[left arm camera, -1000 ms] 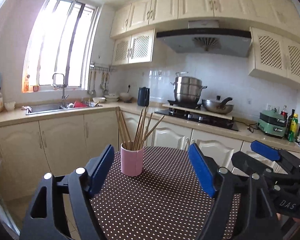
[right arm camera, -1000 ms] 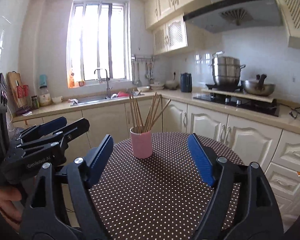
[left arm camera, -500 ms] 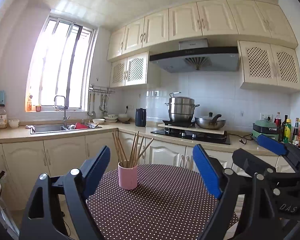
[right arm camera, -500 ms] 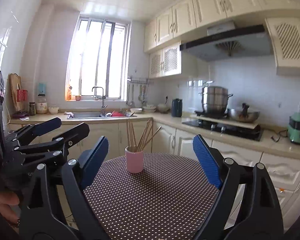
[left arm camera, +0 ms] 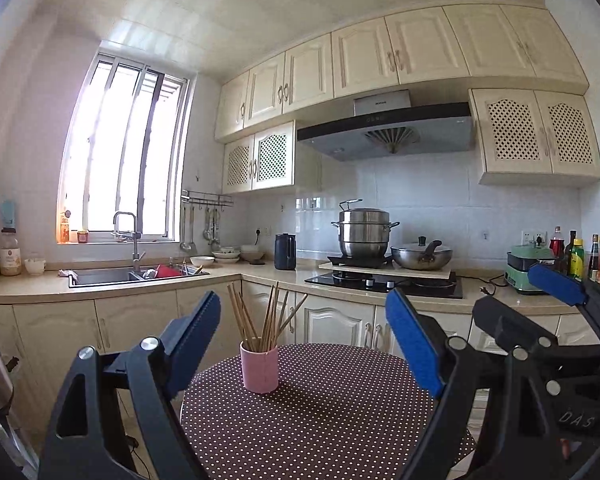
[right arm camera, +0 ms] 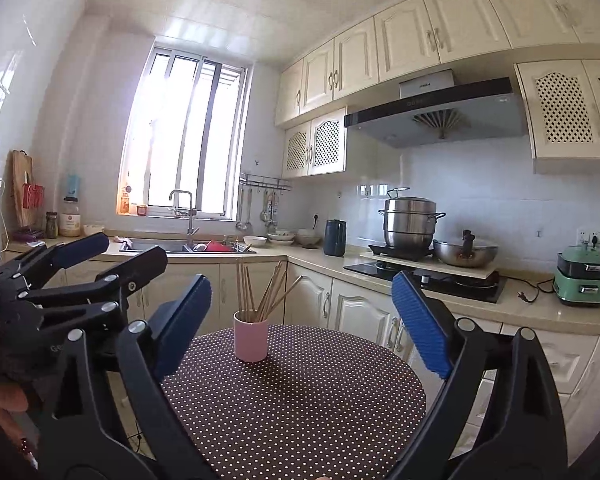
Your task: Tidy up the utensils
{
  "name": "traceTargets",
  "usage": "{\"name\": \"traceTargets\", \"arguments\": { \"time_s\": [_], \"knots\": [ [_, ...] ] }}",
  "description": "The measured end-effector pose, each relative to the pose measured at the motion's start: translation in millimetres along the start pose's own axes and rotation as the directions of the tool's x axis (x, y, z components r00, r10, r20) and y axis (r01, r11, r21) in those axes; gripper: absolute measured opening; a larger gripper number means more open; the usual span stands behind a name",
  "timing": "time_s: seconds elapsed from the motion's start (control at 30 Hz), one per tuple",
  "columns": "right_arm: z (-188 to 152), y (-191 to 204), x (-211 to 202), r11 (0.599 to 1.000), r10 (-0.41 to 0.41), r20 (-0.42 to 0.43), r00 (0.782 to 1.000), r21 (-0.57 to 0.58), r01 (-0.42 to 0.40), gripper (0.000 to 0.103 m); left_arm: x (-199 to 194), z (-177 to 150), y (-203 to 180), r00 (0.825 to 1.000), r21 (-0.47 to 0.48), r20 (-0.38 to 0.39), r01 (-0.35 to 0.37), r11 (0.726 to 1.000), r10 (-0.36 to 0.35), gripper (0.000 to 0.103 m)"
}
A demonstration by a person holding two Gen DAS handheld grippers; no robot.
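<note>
Both grippers have drawn back from the pink cylindrical cup (left arm camera: 259,368) of wooden chopsticks (left arm camera: 266,316), upright on the round polka-dot table (left arm camera: 320,420). The left gripper (left arm camera: 304,344) and right gripper (right arm camera: 302,320), fingers spread, hold nothing.

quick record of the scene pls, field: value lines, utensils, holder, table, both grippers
utensils: wooden chopsticks, standing fanned out in the cup
holder: pink cup, upright on the table's far side
table: round, brown polka-dot cloth, only the cup on the visible part
left gripper: open, holding nothing, short of the cup
right gripper: open, holding nothing, short of the cup
background: steel steamer pot and wok on the stove
</note>
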State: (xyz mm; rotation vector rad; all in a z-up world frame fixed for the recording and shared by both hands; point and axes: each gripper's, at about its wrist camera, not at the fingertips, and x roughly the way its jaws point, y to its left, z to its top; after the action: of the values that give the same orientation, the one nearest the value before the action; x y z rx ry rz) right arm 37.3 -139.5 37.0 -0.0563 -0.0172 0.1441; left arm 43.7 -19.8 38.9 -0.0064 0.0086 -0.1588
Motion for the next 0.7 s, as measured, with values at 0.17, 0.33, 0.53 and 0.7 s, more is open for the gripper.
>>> {"name": "traceTargets", "arguments": {
  "time_s": [0.17,0.33,0.53,0.7],
  "knots": [
    [0.9,0.2,-3.1,1.0,-0.013,0.008,1.0,-0.006,0.013,0.091,-1.5,1.0,-3.4,1.0,-0.006,0.001,0.006,1.0,-0.006,0.083],
    [0.5,-1.4,-4.3,1.0,-0.012,0.001,1.0,0.003,0.012,0.091,-1.1,0.8,-3.9,1.0,-0.002,-0.004,0.008,1.0,-0.008,0.083],
    [0.6,-2.0,-5.8,1.0,-0.012,-0.001,1.0,0.003,0.012,0.091,-1.9,0.2,-4.3,1.0,-0.001,-0.006,0.011,1.0,-0.011,0.083],
    [-1.5,-3.3,-6.3,1.0,-0.014,-0.005,1.0,0.005,0.014,0.091,-1.5,-0.8,-6.5,1.0,0.005,-0.005,0.009,1.0,-0.009,0.083]
  ]
}}
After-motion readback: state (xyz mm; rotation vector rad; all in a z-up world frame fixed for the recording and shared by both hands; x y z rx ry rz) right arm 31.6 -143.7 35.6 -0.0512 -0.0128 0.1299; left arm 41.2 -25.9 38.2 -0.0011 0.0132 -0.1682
